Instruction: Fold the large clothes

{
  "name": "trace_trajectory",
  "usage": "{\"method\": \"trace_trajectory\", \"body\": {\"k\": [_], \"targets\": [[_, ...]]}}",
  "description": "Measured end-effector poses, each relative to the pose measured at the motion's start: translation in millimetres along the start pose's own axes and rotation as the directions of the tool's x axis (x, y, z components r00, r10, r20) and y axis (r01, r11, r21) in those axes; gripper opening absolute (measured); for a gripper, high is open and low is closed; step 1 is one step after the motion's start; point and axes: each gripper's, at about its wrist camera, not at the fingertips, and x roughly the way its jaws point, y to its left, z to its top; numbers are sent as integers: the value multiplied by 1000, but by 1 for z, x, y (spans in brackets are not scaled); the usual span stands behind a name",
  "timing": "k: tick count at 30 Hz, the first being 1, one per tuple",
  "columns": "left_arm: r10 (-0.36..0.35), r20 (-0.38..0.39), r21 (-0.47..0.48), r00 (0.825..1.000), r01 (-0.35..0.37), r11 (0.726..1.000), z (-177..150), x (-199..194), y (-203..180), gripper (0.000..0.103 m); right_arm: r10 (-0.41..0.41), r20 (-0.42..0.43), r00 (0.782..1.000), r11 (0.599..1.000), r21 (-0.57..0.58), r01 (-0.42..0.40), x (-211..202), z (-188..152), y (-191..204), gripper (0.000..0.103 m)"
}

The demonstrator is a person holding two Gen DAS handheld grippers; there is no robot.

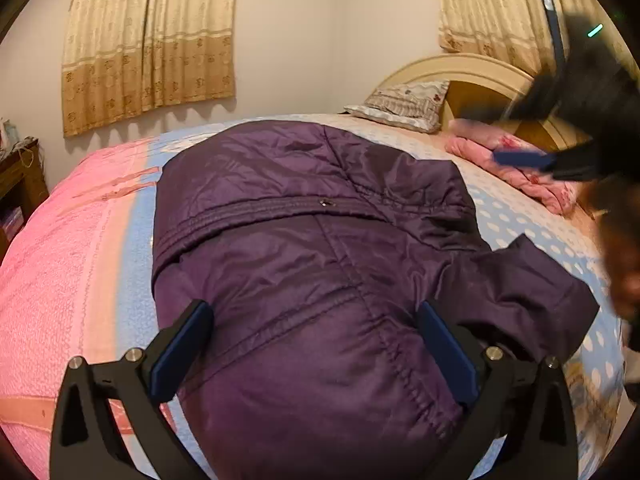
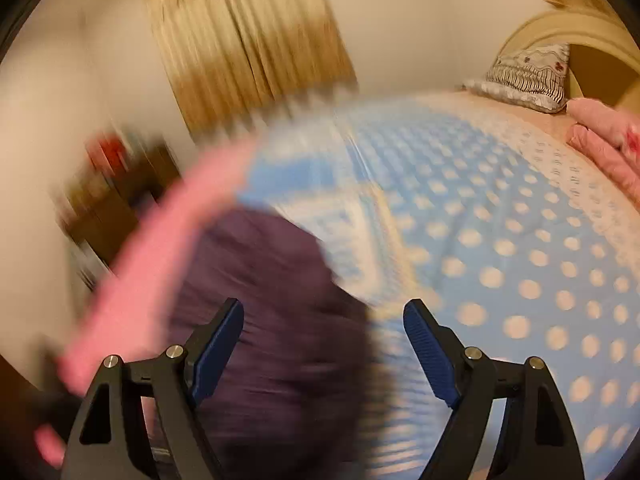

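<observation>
On bed point(image 1: 520, 216), dark purple padded jacket point(image 1: 312, 240) lies part-folded; left tool point(image 1: 316, 344) & right tool point(image 2: 324, 344) both released, empty. Next: regrip sleeve point(image 1: 532, 292) at 3 o'clock, fold inward.

Dark purple jacket point(image 1: 304, 248) on a blue bedspread point(image 2: 500, 248) with pale dots; pink blanket point(image 1: 52, 272) beside it; beige patterned curtains point(image 1: 148, 40).

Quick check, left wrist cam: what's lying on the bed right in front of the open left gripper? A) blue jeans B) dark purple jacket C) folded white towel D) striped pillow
B: a dark purple jacket lies spread on the bed ahead of the left gripper, whose jaws stand wide apart and clamp nothing.
</observation>
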Motion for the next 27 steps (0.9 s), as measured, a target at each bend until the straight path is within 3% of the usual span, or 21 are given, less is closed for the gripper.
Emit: {"method": "trace_trajectory", "body": {"k": [3, 7, 9, 11, 14, 17, 19, 22, 24, 27], "targets": [[29, 15, 9, 999, -30, 1000, -6, 0, -3, 103, 153, 44, 987, 983, 94, -157, -17, -6, 32, 82], [16, 27, -38, 1000, -15, 999, -13, -7, 6, 103, 248, 37, 968, 958, 140, -250, 9, -23, 64, 82], [3, 30, -62, 1000, -1, 998, -17, -8, 13, 103, 238, -2, 971, 952, 200, -233, 37, -30, 57, 82], [-19, 36, -96, 999, 22, 995, -19, -10, 23, 103, 213, 17, 977, 928, 310, -208, 53, -37, 32, 82], [-44, 75, -164, 996, 56, 985, -17, -21, 40, 103, 221, 23, 975, 898, 384, -213, 67, -47, 1, 80], [1, 131, -223, 991, 29, 974, -3, -28, 53, 103, 186, -18, 982, 944, 282, -173, 79, -51, 2, 80], [-22, 140, -257, 990, 58, 965, 11, -25, 62, 103, 135, -14, 991, 973, 189, -130, 84, -58, 1, 79], [50, 26, -186, 998, -44, 982, 27, 9, 57, 103, 114, -24, 993, 980, 168, -109, 98, -66, -11, 79], [79, -66, -139, 995, -88, 986, 24, 35, 52, 103, 110, -25, 994, 983, 152, -105, 102, -68, -17, 79], [28, -123, -246, 992, -58, 968, 17, 53, 67, 103, 94, -60, 994, 991, 96, -88, 108, -70, -18, 79]]}}
